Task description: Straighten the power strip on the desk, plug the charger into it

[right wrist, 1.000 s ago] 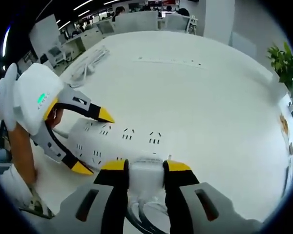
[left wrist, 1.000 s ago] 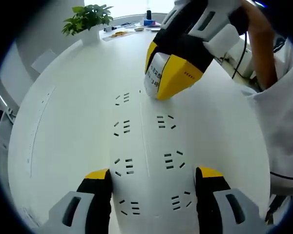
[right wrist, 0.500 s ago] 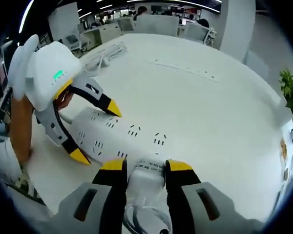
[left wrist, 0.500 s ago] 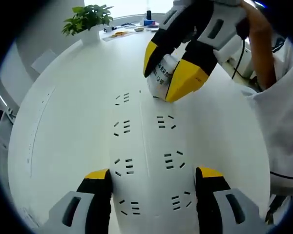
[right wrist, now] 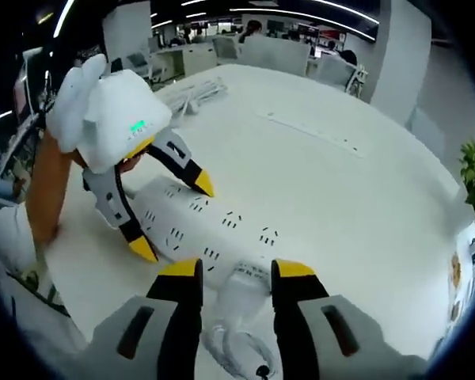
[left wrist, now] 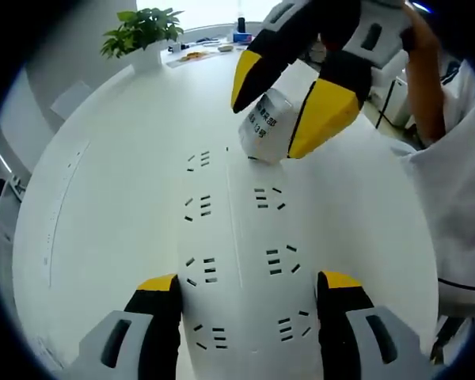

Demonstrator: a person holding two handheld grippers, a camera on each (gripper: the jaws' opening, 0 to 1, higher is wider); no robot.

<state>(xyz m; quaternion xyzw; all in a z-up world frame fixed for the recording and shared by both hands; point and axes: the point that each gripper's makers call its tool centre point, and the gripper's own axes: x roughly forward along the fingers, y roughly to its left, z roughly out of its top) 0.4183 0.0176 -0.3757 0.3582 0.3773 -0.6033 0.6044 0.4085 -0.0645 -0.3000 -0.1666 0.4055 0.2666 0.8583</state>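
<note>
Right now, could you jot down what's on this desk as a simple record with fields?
Surface: round white desk
Main item: long white plastic power strip
Plugged item: white boxy charger standing in the strip's far end
Left hand-held gripper: jaws open, straddling the strip's near end
Right hand-held gripper: jaws open either side of the charger
Background: green potted plant

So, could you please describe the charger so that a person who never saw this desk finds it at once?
Start at the long white power strip lying on the white desk. At its far end from the left gripper, the charger stands on the strip, between the jaws of the right gripper. It is the one small white block there with printed text on its side.
</note>
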